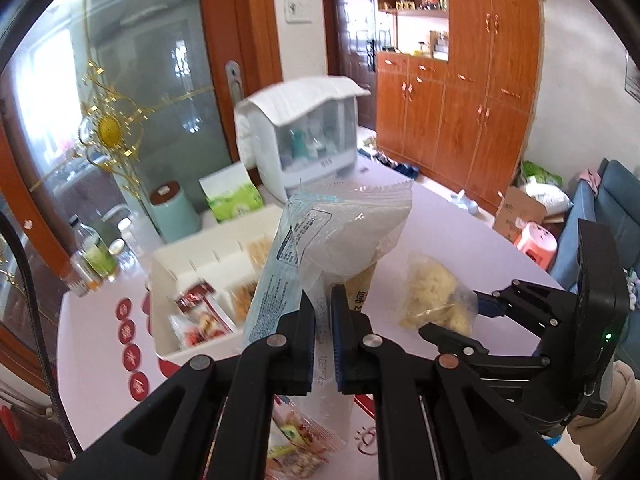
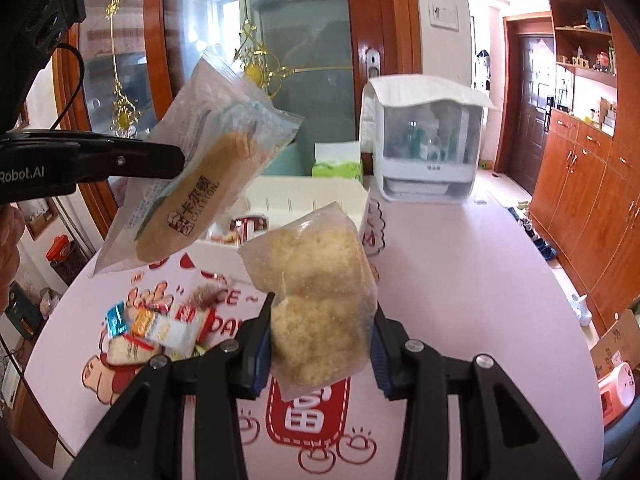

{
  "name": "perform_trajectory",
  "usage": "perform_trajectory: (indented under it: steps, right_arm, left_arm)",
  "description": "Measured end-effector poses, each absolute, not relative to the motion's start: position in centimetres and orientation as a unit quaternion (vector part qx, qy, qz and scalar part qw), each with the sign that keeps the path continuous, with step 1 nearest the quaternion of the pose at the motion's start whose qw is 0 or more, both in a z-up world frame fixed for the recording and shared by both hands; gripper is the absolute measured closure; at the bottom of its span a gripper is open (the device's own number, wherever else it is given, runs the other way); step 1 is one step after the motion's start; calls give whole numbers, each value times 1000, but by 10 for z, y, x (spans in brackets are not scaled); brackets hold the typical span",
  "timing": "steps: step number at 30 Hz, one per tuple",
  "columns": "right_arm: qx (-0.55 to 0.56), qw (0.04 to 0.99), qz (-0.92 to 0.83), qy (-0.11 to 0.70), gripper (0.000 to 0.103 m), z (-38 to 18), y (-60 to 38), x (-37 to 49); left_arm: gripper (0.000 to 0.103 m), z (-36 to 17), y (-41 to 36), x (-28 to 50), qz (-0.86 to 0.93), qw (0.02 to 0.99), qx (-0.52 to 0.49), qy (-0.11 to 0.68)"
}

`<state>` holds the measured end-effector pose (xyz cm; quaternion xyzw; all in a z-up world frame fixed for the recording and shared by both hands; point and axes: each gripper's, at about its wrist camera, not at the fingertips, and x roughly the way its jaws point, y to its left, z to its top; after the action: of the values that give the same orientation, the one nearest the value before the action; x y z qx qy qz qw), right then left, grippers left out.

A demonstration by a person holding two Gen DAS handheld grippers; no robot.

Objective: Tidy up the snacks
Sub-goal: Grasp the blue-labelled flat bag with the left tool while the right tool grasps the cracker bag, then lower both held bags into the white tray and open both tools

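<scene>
My left gripper [image 1: 322,312] is shut on the edge of a clear packet of bread [image 1: 332,236], held up above the table; the same bread packet [image 2: 200,184] hangs at the left of the right wrist view, clamped by the left gripper [image 2: 176,160]. My right gripper [image 2: 320,344] is shut on a clear bag of crumbly yellow pastries [image 2: 316,300], also lifted; that pastry bag [image 1: 436,300] shows at the right of the left wrist view. A white divided box [image 1: 208,280] holding several snack packets stands behind on the table; the box [image 2: 304,204] also appears beyond the pastry bag.
Loose small snack packets [image 2: 156,332] lie on the pink round table [image 2: 460,280] at the left front. A white cabinet with a clear front [image 2: 424,148], a green tissue pack [image 1: 234,198], a mint canister [image 1: 176,212] and bottles [image 1: 94,256] stand toward the table's far side.
</scene>
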<state>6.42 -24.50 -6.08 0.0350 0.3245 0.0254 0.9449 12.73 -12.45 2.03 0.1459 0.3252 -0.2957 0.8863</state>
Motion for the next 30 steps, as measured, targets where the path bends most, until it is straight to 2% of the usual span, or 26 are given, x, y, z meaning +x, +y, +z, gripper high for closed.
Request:
perform_trajectory:
  steps: [12, 20, 26, 28, 29, 30]
  right_arm:
    - [94, 942, 1, 323, 62, -30, -255, 129]
    - [126, 940, -26, 315, 62, -11, -248, 190]
    - [141, 931, -44, 334, 62, -23, -237, 243]
    - [141, 925, -46, 349, 60, -32, -234, 259]
    - [142, 919, -47, 365, 59, -40, -233, 270]
    - [144, 914, -45, 377, 58, -46, -233, 275]
  left_arm:
    - [98, 60, -89, 198, -253, 919, 114, 281]
    - [98, 40, -80, 260, -239, 922, 73, 297]
    - [96, 4, -71, 296, -219, 921, 44, 318]
    - [92, -9, -67, 309, -202, 922, 33, 329]
    - [75, -13, -64, 315, -196, 923, 25, 331]
    - [35, -17, -61, 320, -191, 921, 19, 338]
